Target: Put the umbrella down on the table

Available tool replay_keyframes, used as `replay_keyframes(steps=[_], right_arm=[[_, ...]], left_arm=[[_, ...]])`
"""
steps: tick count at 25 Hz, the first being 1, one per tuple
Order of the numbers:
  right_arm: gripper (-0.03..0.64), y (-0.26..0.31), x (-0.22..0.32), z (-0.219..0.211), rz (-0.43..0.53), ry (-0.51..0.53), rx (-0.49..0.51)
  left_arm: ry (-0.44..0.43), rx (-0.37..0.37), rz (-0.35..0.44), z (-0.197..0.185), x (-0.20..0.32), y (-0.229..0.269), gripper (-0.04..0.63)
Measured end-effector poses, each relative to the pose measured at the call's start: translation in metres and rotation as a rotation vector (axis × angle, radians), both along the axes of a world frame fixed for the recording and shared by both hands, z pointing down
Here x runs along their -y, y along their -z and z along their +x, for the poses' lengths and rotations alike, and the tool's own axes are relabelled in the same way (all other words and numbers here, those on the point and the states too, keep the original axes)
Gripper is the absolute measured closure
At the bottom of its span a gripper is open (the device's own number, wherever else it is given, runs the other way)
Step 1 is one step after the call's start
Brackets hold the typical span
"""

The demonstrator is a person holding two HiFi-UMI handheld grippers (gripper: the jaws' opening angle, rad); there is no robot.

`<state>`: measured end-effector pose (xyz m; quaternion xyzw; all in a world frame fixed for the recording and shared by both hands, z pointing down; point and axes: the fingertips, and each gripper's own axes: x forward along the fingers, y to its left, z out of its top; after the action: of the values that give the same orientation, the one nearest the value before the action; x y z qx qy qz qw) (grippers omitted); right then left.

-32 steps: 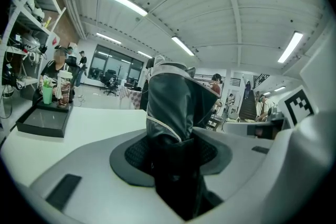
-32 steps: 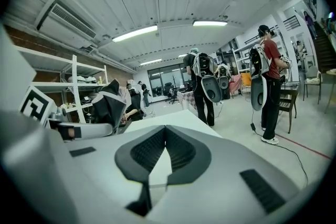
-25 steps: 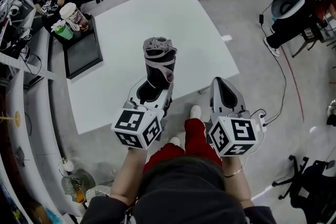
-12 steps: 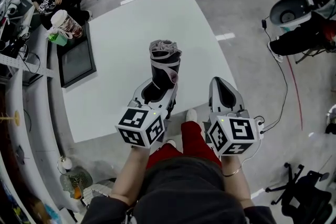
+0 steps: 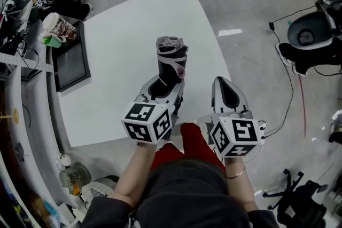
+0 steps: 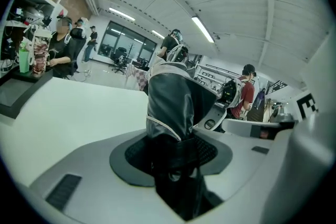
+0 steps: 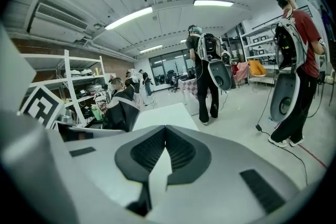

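Carrying stage of the set-down. My left gripper (image 5: 164,88) is clamped on the folded umbrella (image 5: 172,59), its pads pressing the dark lower end. The bundled canopy, black with pale trim and a strap round it, stands out ahead of the jaws. The umbrella hangs over the near edge of the white counter (image 5: 128,18) and, as far as I can judge from the head view, is apart from the surface and not yet resting on it. My right gripper (image 5: 224,84) is held beside the left, off the counter's near right corner, its jaws together with nothing between them. I judge the task about midway: the umbrella is over the counter but has not been put down. The next move calls for lowering the left gripper towards the bare middle of the counter and tilting the umbrella until its length lies flat. Only then should the jaws part, so that it does not drop or roll. Count: one umbrella, one counter, two grippers, of which one is loaded and one empty.
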<state>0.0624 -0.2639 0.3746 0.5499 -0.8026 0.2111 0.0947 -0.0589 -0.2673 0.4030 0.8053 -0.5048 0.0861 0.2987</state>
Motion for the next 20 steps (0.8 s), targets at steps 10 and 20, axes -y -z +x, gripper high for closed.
replay_keyframes(steps=[10,20], right_arm=[[0.598,-0.019,0.036,0.004,-0.030,0.031,-0.004],[0.598,-0.036,0.070,-0.004,-0.058,0.075,-0.009]], left_arm=[[0.051,-0.032,-0.071,0.013,0.035,-0.026,0.410],[0.086,-0.033,-0.123,0.018,0.064,-0.047,0.410]])
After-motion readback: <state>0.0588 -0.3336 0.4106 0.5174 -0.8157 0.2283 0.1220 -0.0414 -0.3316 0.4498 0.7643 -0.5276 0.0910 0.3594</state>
